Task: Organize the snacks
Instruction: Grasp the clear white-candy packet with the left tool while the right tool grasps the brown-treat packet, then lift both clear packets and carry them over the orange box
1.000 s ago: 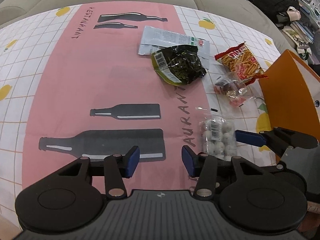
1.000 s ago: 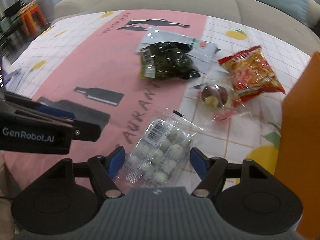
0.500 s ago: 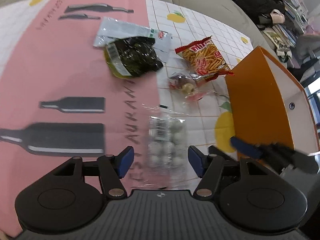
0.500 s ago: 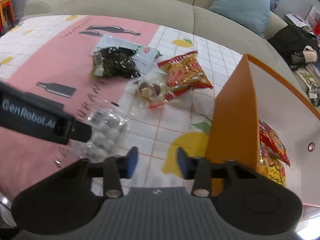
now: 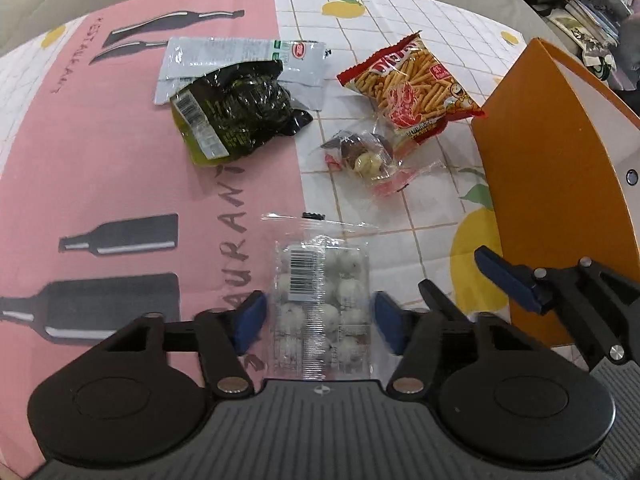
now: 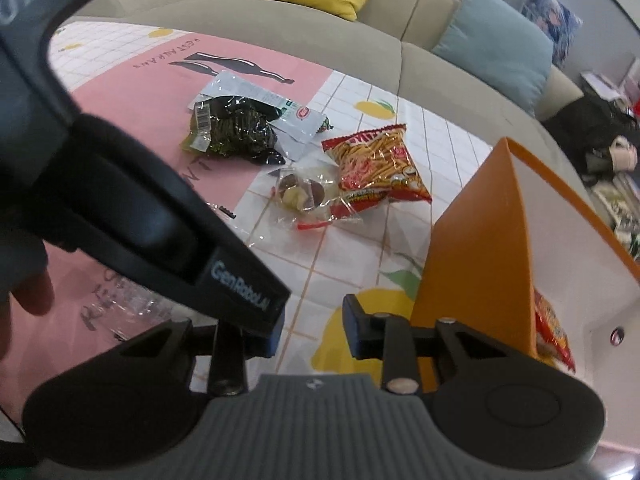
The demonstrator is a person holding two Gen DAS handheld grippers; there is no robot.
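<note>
On the pink and white cloth (image 5: 120, 168), going left to right in the left wrist view: a dark green packet (image 5: 236, 114) lies partly on top of a flat silvery pouch (image 5: 240, 56), then a small clear wrapper with brown and yellow sweets (image 5: 362, 156), which overlaps the lower corner of a red bag of stick snacks (image 5: 412, 86), and at the far right an orange box (image 5: 532, 184) with a white inside. Nearer the camera, a clear pack of white balls (image 5: 320, 304) with a barcode label lies flat on the cloth, right between the blue pads of the left gripper (image 5: 319, 317). Its jaws have just been closing in around the pack; the pads stand just beside its sides, and a firm pinch cannot be made out. To the right, the right gripper (image 5: 468, 284) hangs between the pack and the orange box.

In the right wrist view the left tool's black body fills the left side, with part of a hand (image 6: 24, 296) at the edge. The right gripper (image 6: 310, 334) has its jaws partly spread with nothing between them, above a printed lemon beside the box wall. A red snack bag (image 6: 554, 336) already lies inside the box
</note>
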